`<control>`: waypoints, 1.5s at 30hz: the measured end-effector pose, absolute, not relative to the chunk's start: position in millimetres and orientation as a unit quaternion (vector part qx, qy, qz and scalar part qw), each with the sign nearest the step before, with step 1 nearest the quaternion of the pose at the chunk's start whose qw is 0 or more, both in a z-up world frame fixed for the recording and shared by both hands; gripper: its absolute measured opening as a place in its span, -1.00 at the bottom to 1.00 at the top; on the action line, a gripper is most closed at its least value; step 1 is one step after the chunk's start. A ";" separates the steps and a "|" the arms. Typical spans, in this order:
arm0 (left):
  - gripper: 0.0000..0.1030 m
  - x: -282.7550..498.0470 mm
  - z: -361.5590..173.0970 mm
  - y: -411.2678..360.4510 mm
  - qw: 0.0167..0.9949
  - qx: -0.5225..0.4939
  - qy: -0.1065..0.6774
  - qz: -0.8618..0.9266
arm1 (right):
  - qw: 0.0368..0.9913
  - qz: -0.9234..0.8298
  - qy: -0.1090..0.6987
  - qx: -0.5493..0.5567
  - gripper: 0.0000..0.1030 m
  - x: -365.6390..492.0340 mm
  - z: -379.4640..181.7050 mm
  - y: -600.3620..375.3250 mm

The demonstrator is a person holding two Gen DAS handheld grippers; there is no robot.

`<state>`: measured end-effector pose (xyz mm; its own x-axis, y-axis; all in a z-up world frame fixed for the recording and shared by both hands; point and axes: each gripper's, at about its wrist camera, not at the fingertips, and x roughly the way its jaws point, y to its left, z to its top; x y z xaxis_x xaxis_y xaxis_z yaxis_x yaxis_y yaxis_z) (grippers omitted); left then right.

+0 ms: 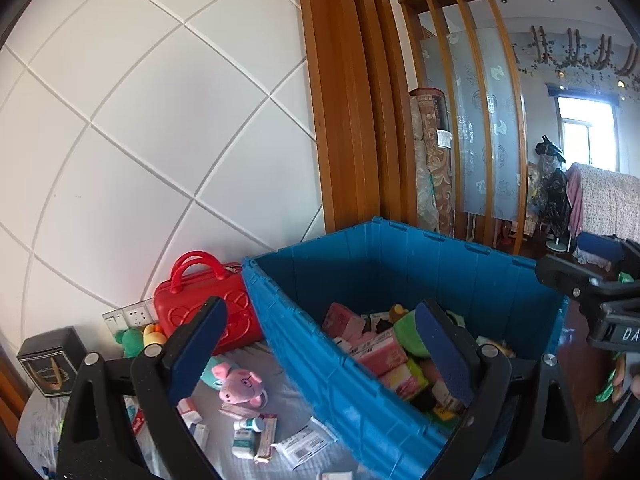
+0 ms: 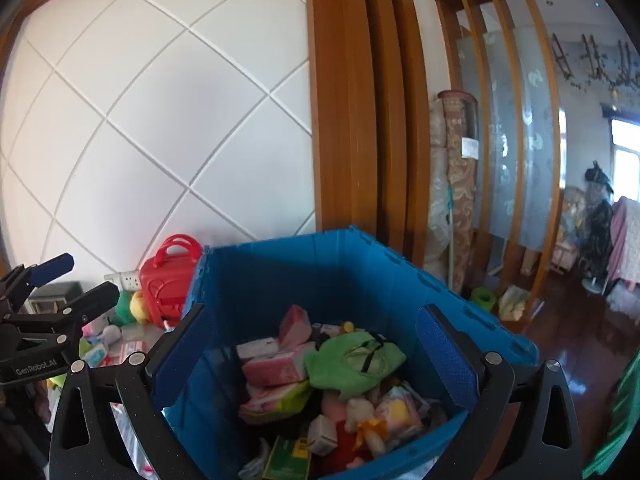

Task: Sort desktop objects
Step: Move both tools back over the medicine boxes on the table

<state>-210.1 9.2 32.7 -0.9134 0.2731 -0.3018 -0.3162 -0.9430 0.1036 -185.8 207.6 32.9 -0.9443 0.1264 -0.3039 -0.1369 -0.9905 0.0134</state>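
A blue plastic crate [image 1: 340, 360] [image 2: 320, 276] holds several pink boxes [image 2: 276, 368], a green plush [image 2: 352, 360] and other soft toys. My left gripper [image 1: 320, 348] is open and empty, straddling the crate's near left wall, above the table. A pink plush [image 1: 240, 384] and small medicine boxes [image 1: 244, 444] lie on the grey cloth left of the crate. My right gripper [image 2: 312, 360] is open and empty, above the crate's contents. Each gripper shows at the edge of the other's view: the right one [image 1: 592, 292], the left one [image 2: 60, 280].
A red toy suitcase [image 1: 208, 304] stands against the white tiled wall behind the crate. A green and an orange plush [image 1: 140, 338] sit beside it. A dark box [image 1: 52, 360] stands at far left. Wooden posts and rolled carpets [image 1: 432, 160] rise behind.
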 end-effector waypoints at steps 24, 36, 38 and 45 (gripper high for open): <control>0.87 -134.9 -29.3 -158.1 0.018 -0.180 0.102 0.978 | -0.010 0.985 -0.020 -0.173 1.00 -136.0 -13.7 52.4; 0.87 -158.8 -79.1 -238.2 -0.125 -0.213 0.077 0.966 | -0.133 0.964 -0.070 -0.219 1.00 -220.0 -67.6 21.1; 0.87 -165.3 -91.6 -242.5 -0.127 -0.228 0.077 0.962 | -0.155 0.956 -0.076 -0.238 1.00 -236.2 -81.0 12.2; 0.87 -219.8 -136.3 -242.7 -0.086 -0.267 0.098 0.955 | -0.190 0.942 -0.075 -0.268 0.99 -283.3 -123.9 -16.1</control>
